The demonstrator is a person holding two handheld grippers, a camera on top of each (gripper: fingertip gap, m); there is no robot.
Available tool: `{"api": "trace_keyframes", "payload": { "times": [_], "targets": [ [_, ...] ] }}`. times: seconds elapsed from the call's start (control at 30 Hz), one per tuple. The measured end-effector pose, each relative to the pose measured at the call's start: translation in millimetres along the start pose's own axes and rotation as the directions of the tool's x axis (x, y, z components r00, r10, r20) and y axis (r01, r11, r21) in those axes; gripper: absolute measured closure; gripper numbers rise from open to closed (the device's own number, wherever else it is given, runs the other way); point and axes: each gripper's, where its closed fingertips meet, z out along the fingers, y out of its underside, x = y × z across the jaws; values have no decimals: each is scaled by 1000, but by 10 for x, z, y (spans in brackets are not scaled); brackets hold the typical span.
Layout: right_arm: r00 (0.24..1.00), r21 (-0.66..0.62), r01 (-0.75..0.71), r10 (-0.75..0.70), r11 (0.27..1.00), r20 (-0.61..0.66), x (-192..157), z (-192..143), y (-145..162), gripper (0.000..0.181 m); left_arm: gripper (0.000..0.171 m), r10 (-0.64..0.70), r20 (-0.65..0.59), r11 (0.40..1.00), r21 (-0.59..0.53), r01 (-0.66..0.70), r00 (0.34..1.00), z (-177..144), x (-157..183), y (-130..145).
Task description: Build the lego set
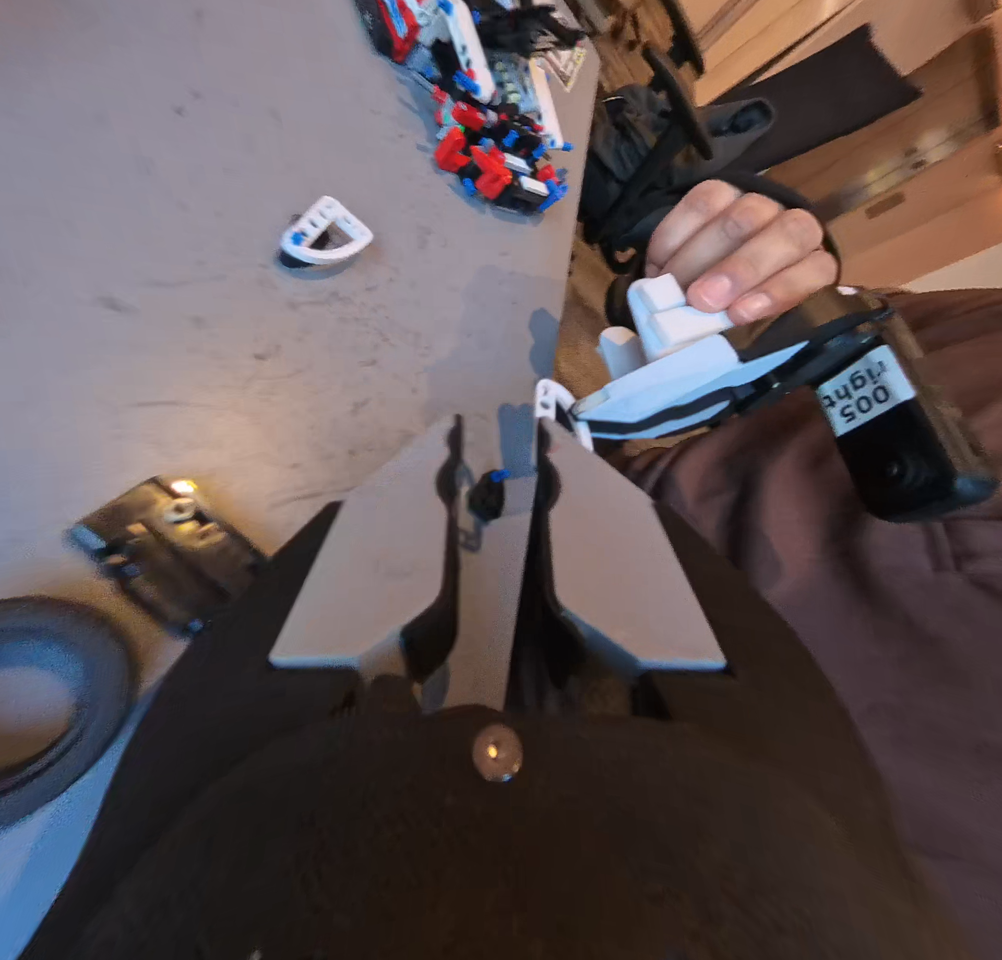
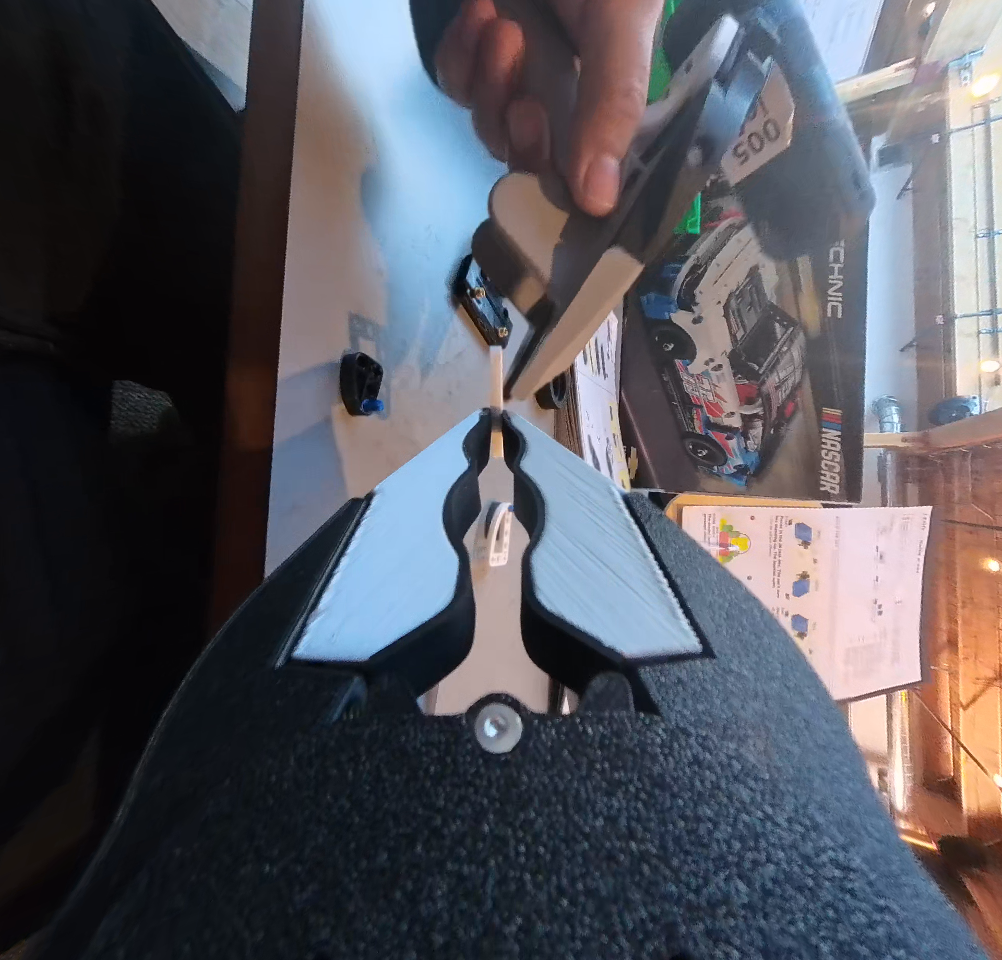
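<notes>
The right gripper (image 2: 493, 419) has its fingers pinched on a thin white lego piece (image 2: 495, 392), held above the tabletop (image 1: 190, 310) edge, seemingly for joining. The left gripper (image 1: 499, 435) meets it with fingers narrowly parted, empty.

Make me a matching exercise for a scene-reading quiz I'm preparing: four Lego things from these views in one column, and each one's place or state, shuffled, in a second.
Things
1. thin white piece
2. white curved panel
3. black connector with blue pin
4. red, blue and black parts

Places or states
A. heaped together in a pile
B. lying alone on the open table
C. pinched in the right gripper
D. resting near the table's brown edge

Pairs: 1-C, 2-B, 3-D, 4-A
</notes>
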Motion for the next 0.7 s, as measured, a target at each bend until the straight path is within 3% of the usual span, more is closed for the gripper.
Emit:
{"api": "trace_keyframes", "payload": {
  "times": [0.1,0.17,0.33,0.43,0.53,0.63,0.7],
  "targets": [
    [1000,-20,-8,7,1000,-4,-21,6,57,178,123,99,-44,995,-3,-99,994,-119,128,21],
    [1000,-29,-10,10,1000,-13,-13,18,75,177,121,171,-55,985,-26,-172,984,-107,225,66],
    [1000,-25,-14,13,1000,-25,4,38,30,178,134,292,19,953,-89,-290,956,46,241,143],
    [1000,-26,-11,10,1000,-28,-12,38,18,178,149,311,48,948,-89,-306,949,68,200,135],
    [999,-10,-32,32,999,-20,-31,19,-5,178,150,307,19,949,-83,-305,951,70,220,158],
    [990,51,-136,135,989,31,-55,-23,-64,177,150,351,-6,932,-94,-350,936,61,275,199],
    [956,101,-280,268,955,117,-84,-62,-94,170,150,414,-5,903,-124,-411,910,59,295,243]
  ]
}}
